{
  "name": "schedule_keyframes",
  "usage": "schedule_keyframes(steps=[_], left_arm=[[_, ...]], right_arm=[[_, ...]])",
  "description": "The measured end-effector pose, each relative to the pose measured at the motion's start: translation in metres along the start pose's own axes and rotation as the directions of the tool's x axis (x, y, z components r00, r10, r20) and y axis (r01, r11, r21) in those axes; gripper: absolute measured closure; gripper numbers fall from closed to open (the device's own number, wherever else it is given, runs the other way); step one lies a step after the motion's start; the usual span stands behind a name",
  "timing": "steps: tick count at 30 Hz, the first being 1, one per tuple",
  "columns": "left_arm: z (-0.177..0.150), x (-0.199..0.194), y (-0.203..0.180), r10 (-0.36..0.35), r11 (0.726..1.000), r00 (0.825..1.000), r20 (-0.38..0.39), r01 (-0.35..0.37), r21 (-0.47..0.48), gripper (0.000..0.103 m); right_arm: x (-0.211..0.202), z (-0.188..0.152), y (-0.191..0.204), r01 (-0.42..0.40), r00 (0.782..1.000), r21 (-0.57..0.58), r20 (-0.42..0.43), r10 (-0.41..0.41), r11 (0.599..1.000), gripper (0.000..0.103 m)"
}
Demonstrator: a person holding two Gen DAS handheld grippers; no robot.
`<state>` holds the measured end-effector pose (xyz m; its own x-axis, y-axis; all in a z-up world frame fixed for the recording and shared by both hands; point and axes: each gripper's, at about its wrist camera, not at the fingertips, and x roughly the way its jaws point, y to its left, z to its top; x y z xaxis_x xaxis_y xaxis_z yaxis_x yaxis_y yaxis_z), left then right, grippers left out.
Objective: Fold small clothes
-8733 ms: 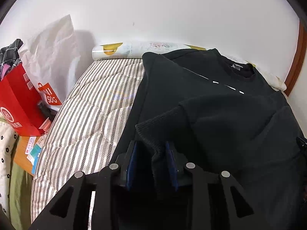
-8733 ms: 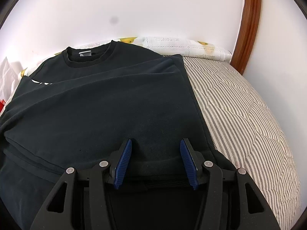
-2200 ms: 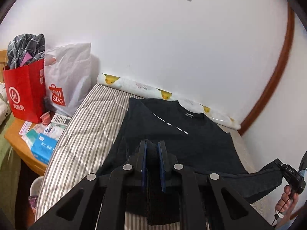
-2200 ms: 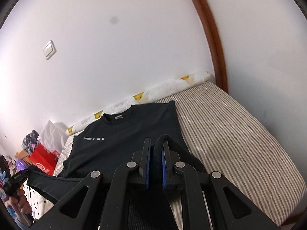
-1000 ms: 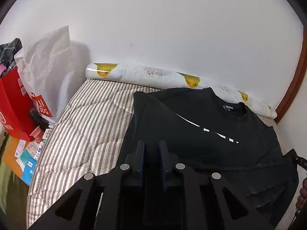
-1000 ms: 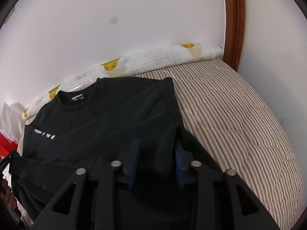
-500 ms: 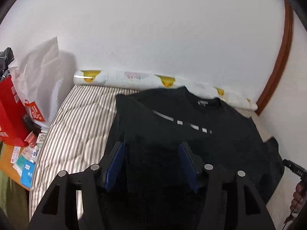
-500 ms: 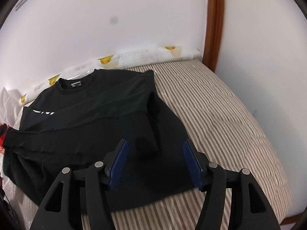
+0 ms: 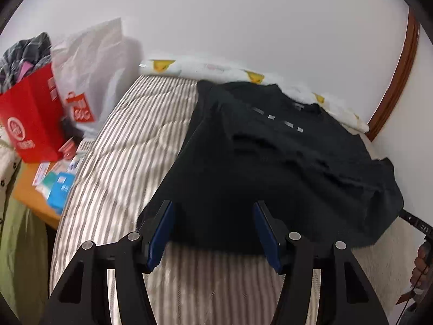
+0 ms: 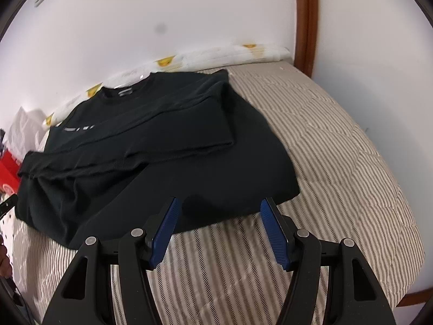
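A black sweater (image 9: 270, 162) (image 10: 162, 140) lies flat on the striped mattress (image 9: 121, 149) (image 10: 338, 162), collar toward the wall, with its sleeves folded across the body. My left gripper (image 9: 213, 204) is open just in front of the sweater's near left edge, and its blue pads touch nothing. My right gripper (image 10: 220, 200) is open too, hovering over the near right hem with the cloth lying free below it. In the left wrist view the right gripper's tip (image 9: 416, 224) and the hand (image 9: 422, 260) holding it show at the right edge.
A rolled duck-print cushion (image 9: 205, 67) (image 10: 230, 54) runs along the wall. Left of the bed stand a red paper bag (image 9: 29, 124), a white plastic bag (image 9: 92, 73) and a small table with boxes (image 9: 54, 187). A wooden door frame (image 10: 305, 21) rises at the right.
Both grippers were shut on the sweater's lower edge; they have opened, let it drop onto the bed and pulled back toward the near edge. The sweater now lies spread and still.
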<state>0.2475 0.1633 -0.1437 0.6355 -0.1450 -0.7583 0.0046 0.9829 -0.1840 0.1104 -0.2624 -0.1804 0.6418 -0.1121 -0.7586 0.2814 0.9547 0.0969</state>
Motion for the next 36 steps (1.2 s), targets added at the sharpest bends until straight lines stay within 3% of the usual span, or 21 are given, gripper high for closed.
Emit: schedule_keyframes(steps=[7, 13, 21, 28, 32, 36], left_arm=[[-0.031, -0.004, 0.025, -0.012, 0.999, 0.998, -0.058, 0.009, -0.042, 0.046], [-0.049, -0.004, 0.048, -0.115, 0.985, 0.991, -0.069, 0.104, -0.141, 0.045], [-0.042, 0.012, 0.054, -0.219, 0.951, 0.973, -0.076, 0.195, -0.241, 0.044], [-0.027, 0.029, 0.045, -0.215, 0.942, 0.975, -0.055, 0.192, -0.275, 0.042], [-0.016, 0.038, 0.044, -0.211, 0.929, 0.976, -0.043, 0.187, -0.32, 0.042], [-0.006, 0.044, 0.037, -0.161, 0.938, 0.986, -0.047, 0.138, -0.318, 0.043]], right_arm=[[0.005, -0.024, 0.008, -0.021, 0.999, -0.021, -0.025, 0.021, 1.0, 0.041], [0.011, -0.031, 0.006, -0.048, 0.997, 0.005, -0.053, 0.048, 0.999, 0.041], [0.018, -0.024, 0.004, -0.096, 0.993, 0.039, -0.063, 0.098, 0.995, 0.037], [0.026, -0.009, -0.024, -0.205, 0.977, 0.212, -0.012, 0.213, 0.955, 0.036], [0.04, 0.005, -0.034, -0.202, 0.977, 0.282, -0.012, 0.214, 0.938, 0.035], [0.055, 0.013, -0.034, -0.218, 0.972, 0.322, -0.009, 0.234, 0.921, 0.033]])
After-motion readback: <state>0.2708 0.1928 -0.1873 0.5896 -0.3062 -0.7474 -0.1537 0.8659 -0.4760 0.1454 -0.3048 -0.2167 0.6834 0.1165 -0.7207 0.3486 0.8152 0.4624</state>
